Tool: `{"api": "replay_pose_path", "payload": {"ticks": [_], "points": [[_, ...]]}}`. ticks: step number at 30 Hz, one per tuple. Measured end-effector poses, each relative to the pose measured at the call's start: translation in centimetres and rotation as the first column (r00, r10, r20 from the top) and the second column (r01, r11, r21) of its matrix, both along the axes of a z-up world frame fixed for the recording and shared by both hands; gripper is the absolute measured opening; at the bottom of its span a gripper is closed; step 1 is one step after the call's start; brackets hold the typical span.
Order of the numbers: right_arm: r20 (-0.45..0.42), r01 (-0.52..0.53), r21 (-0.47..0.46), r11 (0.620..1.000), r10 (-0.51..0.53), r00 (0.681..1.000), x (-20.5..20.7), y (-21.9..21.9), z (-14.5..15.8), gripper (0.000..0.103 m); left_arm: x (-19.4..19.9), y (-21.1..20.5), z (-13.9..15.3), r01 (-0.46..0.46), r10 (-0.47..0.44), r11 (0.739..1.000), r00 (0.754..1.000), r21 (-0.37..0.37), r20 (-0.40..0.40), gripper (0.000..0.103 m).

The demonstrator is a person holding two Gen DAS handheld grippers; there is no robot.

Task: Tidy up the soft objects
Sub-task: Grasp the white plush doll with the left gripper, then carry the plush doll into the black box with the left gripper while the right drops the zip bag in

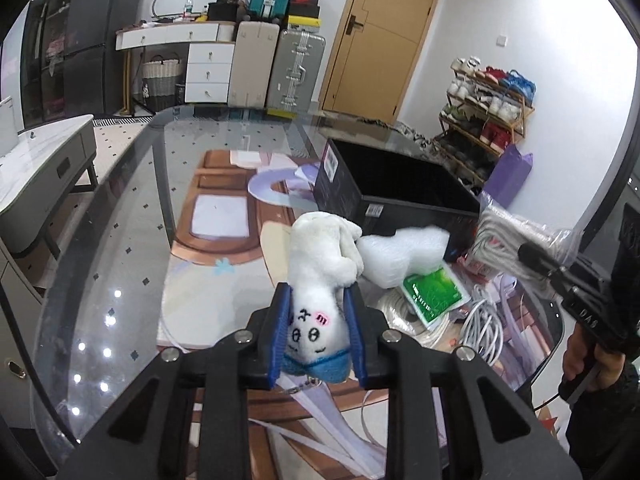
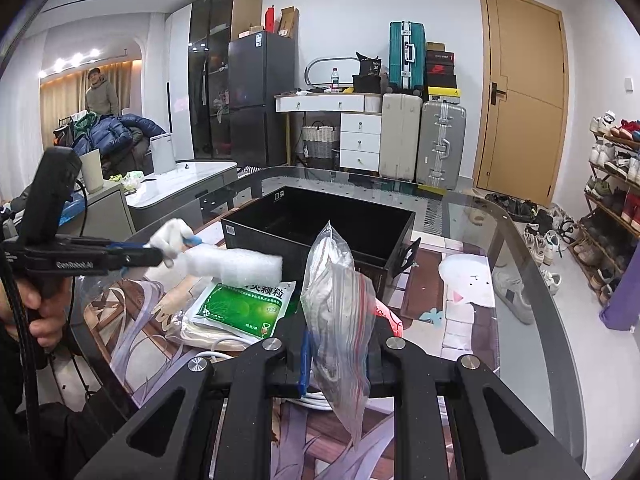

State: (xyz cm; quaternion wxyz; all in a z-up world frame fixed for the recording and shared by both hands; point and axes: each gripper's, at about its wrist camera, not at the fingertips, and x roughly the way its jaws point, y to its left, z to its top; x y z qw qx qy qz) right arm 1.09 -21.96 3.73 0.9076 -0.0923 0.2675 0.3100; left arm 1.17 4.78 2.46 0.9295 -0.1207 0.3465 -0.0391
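Two loads: our left gripper pinches the white plush toy, right gripper the clear zip bag; either may slip before reaching the open black box.

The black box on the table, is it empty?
Looks empty: the black box shows bare dark inside; its near corner is hidden by the clear zip bag.

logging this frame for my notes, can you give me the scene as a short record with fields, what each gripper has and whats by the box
left gripper: left gripper shut on white plush toy, held above the table
right gripper: right gripper shut on clear zip bag of white cord
container: black box, open top, nothing visible inside
near the box: white foam piece, partly over the green sachet
also there: loose white cables
surface: glass table with a printed mat
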Motion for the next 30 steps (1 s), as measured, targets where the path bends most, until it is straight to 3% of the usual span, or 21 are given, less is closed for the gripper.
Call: {"api": "replay_pose_path", "payload": {"ticks": [13,30], "points": [[0.041,0.013,0.008,1.000,-0.013,0.999,1.2,0.2,2.9,0.018,2.5,-2.2,3.8,0.063,-0.065,0.998,0.994,0.018,0.089,0.025],[0.096,0.020,0.076,0.997,-0.028,0.995,4.1,0.8,5.3,0.017,7.6,-4.0,4.7,0.115,-0.114,0.993,0.988,0.000,0.107,0.025]]}}
